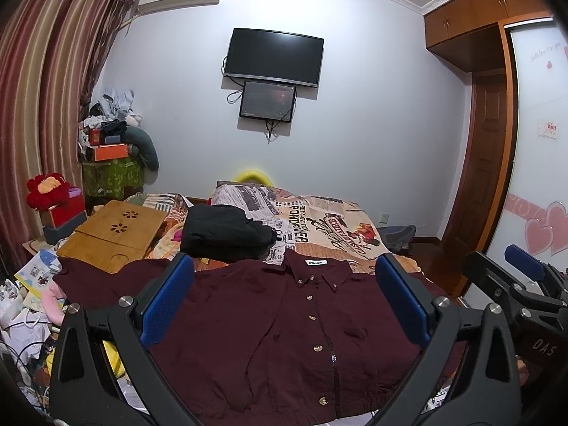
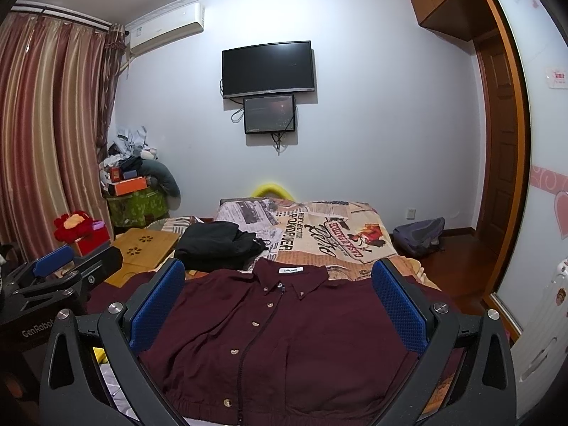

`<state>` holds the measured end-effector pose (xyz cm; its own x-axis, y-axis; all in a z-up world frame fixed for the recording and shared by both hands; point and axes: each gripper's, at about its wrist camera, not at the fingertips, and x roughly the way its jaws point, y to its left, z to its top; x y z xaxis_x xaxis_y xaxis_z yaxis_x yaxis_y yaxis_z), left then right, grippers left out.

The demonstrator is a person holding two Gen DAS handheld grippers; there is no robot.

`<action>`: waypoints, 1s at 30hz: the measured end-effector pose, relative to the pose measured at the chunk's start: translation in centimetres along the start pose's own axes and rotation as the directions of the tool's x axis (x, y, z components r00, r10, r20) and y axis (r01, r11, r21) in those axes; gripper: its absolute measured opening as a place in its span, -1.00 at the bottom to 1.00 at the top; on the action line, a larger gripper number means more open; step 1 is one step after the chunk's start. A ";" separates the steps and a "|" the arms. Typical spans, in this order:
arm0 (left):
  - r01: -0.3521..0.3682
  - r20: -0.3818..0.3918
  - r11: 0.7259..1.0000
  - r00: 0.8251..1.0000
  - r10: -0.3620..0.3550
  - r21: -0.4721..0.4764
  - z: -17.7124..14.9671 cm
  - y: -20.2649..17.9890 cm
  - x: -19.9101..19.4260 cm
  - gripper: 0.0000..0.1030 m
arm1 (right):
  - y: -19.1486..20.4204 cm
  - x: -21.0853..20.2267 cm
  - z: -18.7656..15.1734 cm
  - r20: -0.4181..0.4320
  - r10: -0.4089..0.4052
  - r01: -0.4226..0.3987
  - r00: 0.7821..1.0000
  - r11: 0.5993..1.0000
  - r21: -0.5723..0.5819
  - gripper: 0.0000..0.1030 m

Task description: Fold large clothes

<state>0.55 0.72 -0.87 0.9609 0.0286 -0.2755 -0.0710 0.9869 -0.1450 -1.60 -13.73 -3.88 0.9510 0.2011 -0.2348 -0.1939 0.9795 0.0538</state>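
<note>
A dark maroon button-up shirt lies flat and face up on the bed, collar away from me, sleeves spread to both sides; it also shows in the right wrist view. My left gripper is open and empty, held above the shirt's near half. My right gripper is open and empty, also above the shirt. The right gripper appears at the right edge of the left wrist view, and the left gripper at the left edge of the right wrist view.
A folded black garment lies on the printed bedspread beyond the collar. A wooden lap tray sits at the bed's left. Clutter fills the left floor. A backpack lies by the door at right.
</note>
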 end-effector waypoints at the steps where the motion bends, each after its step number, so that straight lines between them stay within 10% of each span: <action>1: -0.002 0.001 1.000 1.000 0.002 0.004 0.0 -0.1 0.0 0.99 | 0.0 0.3 0.1 -0.003 0.002 -0.002 1.000 1.000 -0.001 1.00; 30: -0.009 0.001 1.000 1.000 0.009 0.011 -0.2 -0.5 0.4 0.99 | -0.8 0.4 0.3 -0.017 -0.008 0.008 1.000 1.000 0.013 1.00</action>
<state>0.89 0.18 -1.11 0.9605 0.0378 -0.2758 -0.0767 0.9883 -0.1319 -0.98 -14.39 -3.77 0.9482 0.1933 -0.2521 -0.1828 0.9810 0.0648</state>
